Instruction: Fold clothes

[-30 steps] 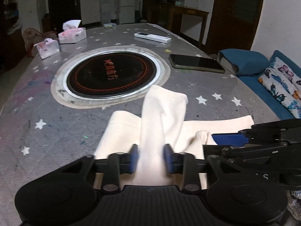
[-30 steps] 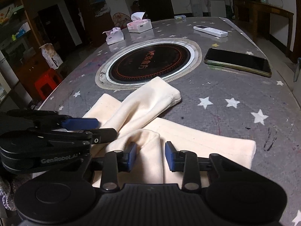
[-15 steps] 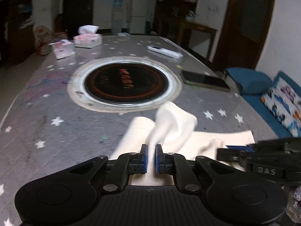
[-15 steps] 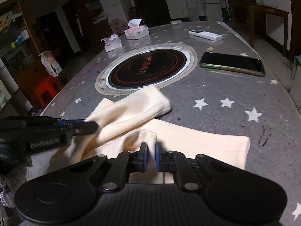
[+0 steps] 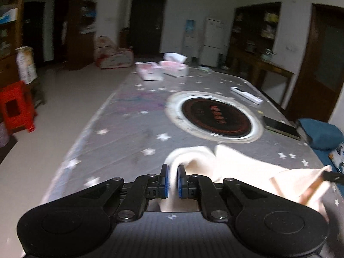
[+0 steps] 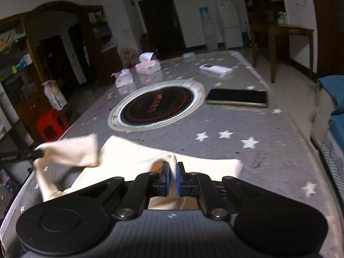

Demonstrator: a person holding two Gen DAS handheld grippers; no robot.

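Both grippers point forward and down over the star-patterned grey table (image 6: 268, 161), each angled toward its surface rather than level with it. The left gripper (image 5: 173, 179) has its blue pads pressed together on a raised fold of the cream garment (image 5: 240, 167), the cloth rising in a narrow ridge between the pads and arching away toward one o'clock. The right gripper (image 6: 172, 180) is likewise clamped on the cream garment (image 6: 139, 157), a pinched hump of fabric standing up between its pads. In the right wrist view, the left gripper's dark fingertip comes in from nine o'clock, carrying a loose cream corner lifted clear of the table, with a strip of cloth hanging below it. In the left wrist view, the right gripper's tip shows at three o'clock, holding a raised, tented corner of the same cloth. The rest of the garment lies flat on the near part of the table, just short of the round black cooktop (image 6: 155, 106) set into the table at twelve o'clock. Beyond the cooktop, at one o'clock in the right view, lie a dark phone (image 6: 237, 97) and a white remote (image 6: 216, 69); pink tissue boxes (image 6: 148, 66) stand at eleven o'clock. A red stool (image 6: 51, 125) sits on the floor at ten o'clock. Both views are somewhat blurred.
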